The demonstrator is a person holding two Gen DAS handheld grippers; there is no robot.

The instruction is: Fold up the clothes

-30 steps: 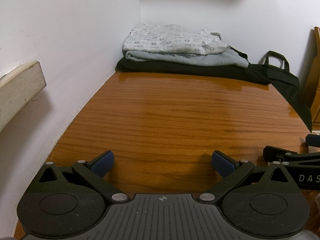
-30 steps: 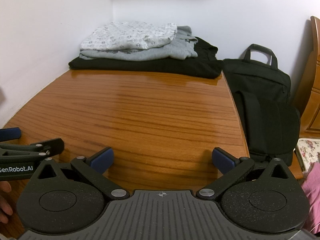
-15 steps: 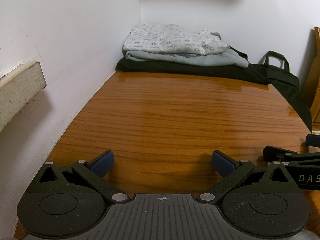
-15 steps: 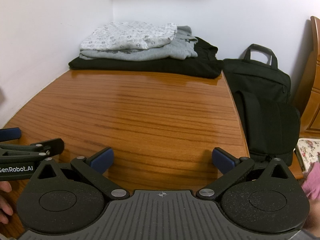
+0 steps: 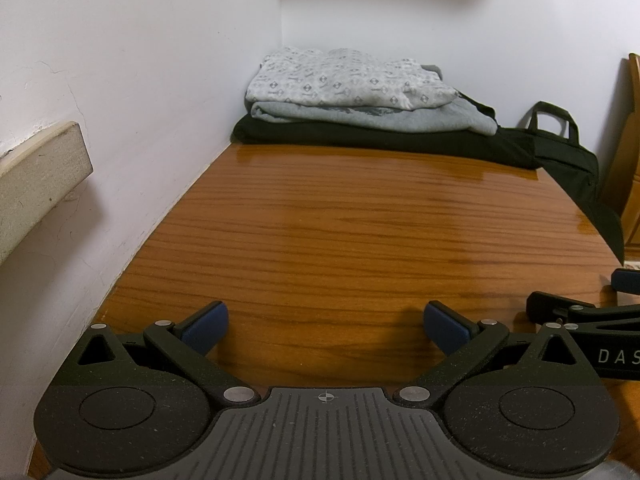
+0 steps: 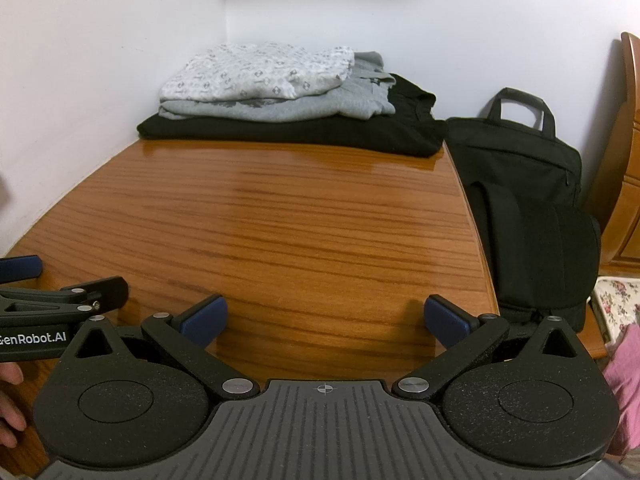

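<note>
Patterned white garment (image 5: 344, 82): folded, top of stack.
Grey garment (image 5: 384, 116): folded, middle layer.
Black garment (image 5: 380, 140): folded flat, bottom.
Location: table's (image 5: 360, 232) far corner.

"DAS" right gripper (image 5: 600, 354); "enRobot.AI" left gripper (image 6: 36, 338)

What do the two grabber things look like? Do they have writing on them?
Both look alike. The left gripper and the right gripper are matte black, with two round discs, a ribbed grey plate between them, silver rivets, and dark blue pads on the fingertips. From the side, white letters read "DAS" on the right one and "enRobot.AI" on the left one. A pink sleeve shows at the right.
</note>
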